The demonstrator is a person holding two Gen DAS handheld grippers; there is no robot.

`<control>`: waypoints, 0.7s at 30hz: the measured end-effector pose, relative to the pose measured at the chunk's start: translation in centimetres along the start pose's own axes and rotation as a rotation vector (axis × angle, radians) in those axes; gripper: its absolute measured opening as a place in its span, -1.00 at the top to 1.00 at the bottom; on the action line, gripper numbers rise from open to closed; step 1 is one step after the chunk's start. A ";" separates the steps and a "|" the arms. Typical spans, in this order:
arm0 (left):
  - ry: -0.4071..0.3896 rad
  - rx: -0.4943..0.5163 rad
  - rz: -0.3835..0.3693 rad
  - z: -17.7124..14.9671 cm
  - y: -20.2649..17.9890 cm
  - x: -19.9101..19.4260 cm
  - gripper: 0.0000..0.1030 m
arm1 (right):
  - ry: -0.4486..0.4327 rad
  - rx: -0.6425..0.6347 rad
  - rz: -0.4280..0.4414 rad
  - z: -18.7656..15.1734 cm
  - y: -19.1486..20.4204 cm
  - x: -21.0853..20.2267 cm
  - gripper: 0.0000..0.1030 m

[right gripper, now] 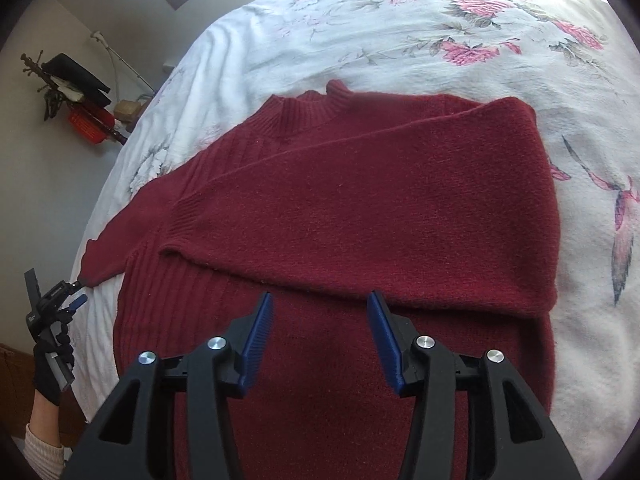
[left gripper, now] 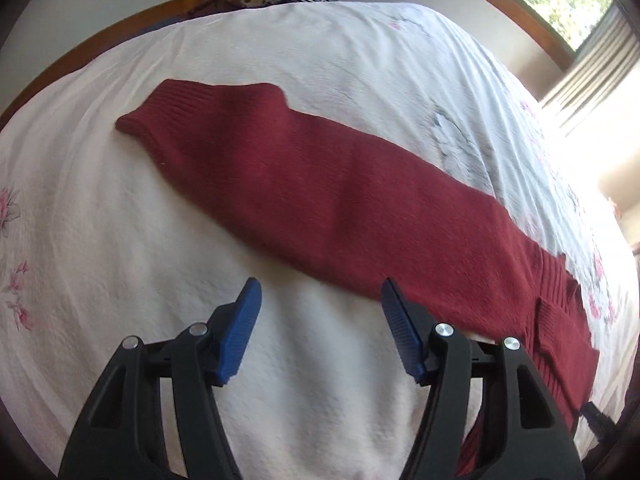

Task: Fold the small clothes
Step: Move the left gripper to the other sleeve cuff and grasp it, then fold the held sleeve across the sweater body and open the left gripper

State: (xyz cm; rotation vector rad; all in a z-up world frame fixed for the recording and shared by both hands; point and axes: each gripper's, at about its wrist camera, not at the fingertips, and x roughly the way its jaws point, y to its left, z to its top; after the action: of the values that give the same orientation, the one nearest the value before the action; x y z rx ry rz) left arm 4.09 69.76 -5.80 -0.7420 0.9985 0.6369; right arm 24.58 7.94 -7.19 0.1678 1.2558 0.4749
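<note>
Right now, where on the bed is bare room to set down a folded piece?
Bare bedspread lies left of the outstretched sleeve, in front of the left hand-held gripper. Another floral patch lies beyond the collar. The sweater body fills the middle.

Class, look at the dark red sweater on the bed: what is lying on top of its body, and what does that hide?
One sleeve is folded across the sweater body. It covers the chest beneath; the ribbed collar and the floral bedspread show.

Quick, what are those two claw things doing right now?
Left gripper: open, empty, beside the sweater sleeve.
Right gripper: open, empty, over the sweater.
</note>
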 end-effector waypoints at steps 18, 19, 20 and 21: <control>-0.104 -0.216 -0.060 6.7 5.5 2.5 0.28 | 0.003 0.004 -0.032 0.0 -0.6 2.2 0.04; -0.108 -0.199 -0.063 6.8 5.5 2.3 0.46 | 0.002 0.006 -0.032 0.0 -0.5 2.2 0.04; -0.109 -0.180 -0.073 6.9 5.1 2.1 0.68 | 0.001 0.007 -0.031 0.0 -0.5 2.1 0.04; -0.115 -0.166 -0.087 7.0 4.8 1.9 0.78 | 0.000 0.005 -0.032 0.0 -0.5 2.1 0.04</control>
State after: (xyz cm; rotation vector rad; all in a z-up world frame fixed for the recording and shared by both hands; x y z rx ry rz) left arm 4.71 78.40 -6.32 -0.8797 0.8101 0.6844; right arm 25.15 8.39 -9.21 0.1519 1.2580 0.4441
